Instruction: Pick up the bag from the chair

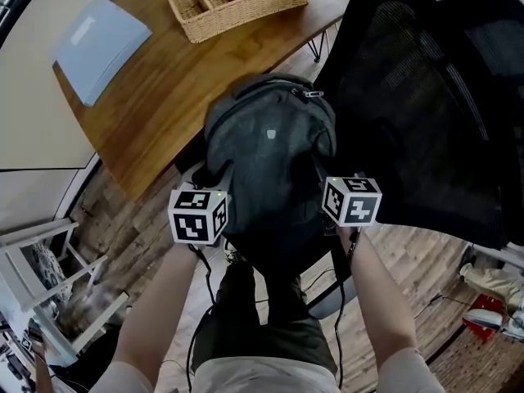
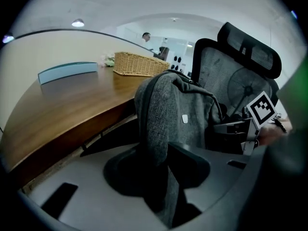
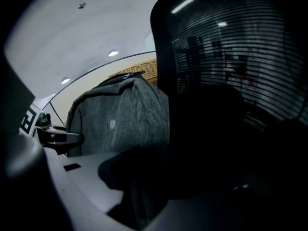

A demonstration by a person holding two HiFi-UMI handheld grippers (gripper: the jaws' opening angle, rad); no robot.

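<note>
The left forearm (image 1: 160, 301) and the right forearm (image 1: 381, 297) reach forward and down from the bottom of the head view, roughly parallel and well apart. Each ends in a gripper, and the left cube (image 1: 198, 215) and the right cube (image 1: 352, 201) sit almost level with each other. The left gripper (image 2: 161, 165) slants downward with its jaws drawn in on a grey fold of the bag (image 2: 178, 109), which fills the gap between them, and the right gripper (image 3: 142, 182) slants the same way, its jaws likewise pinching a fold of that fabric in a much dimmer view.
</note>
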